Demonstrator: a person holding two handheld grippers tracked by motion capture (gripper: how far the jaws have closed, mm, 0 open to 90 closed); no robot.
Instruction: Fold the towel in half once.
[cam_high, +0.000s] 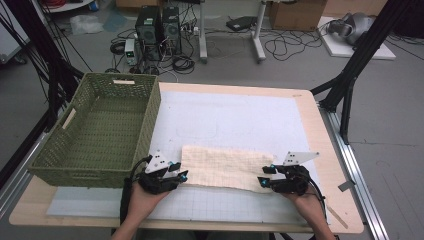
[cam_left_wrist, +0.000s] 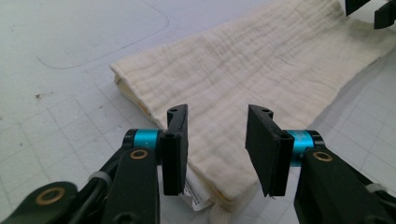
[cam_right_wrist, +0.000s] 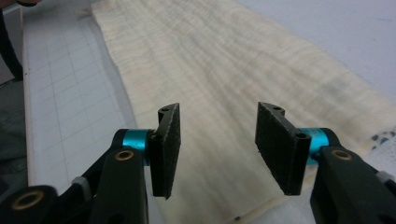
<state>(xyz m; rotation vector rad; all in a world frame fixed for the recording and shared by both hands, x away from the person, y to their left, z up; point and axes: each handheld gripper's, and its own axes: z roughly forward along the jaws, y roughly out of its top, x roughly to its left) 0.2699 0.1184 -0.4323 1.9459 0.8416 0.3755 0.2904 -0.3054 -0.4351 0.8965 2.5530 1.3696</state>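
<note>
Seen from the high view, a folded cream cloth (cam_high: 225, 167) is laid flat on the white gridded mat (cam_high: 230, 120) of the bench (cam_high: 325, 150), stretched between the left claw (cam_high: 181, 175) and the right claw (cam_high: 265, 181), each set at one short end of it; a green woven basket (cam_high: 100, 127) is stood just beyond and outward of the left claw. In the left gripper view, the left claw (cam_left_wrist: 217, 140) is held released, its jaws parted with nothing pressed between them, and the cloth (cam_left_wrist: 243, 79) is spread directly ahead, its doubled near corner lying below the gap, a small sewn label visible at that corner beneath the jaws. In the right gripper view, the right claw (cam_right_wrist: 219, 140) is likewise shown released, jaws apart over the cloth (cam_right_wrist: 224, 60), whose long strip runs away in front and whose hemmed edge is crossed just under the right-hand jaw. The fabric is judged light, soft and limp, crinkled like gauze, so it is expected to sag and unfold if lifted from one point. A hold is best taken at the two near corners, with every folded layer pinched together at the edge, so that the layers are not pulled apart.
</note>
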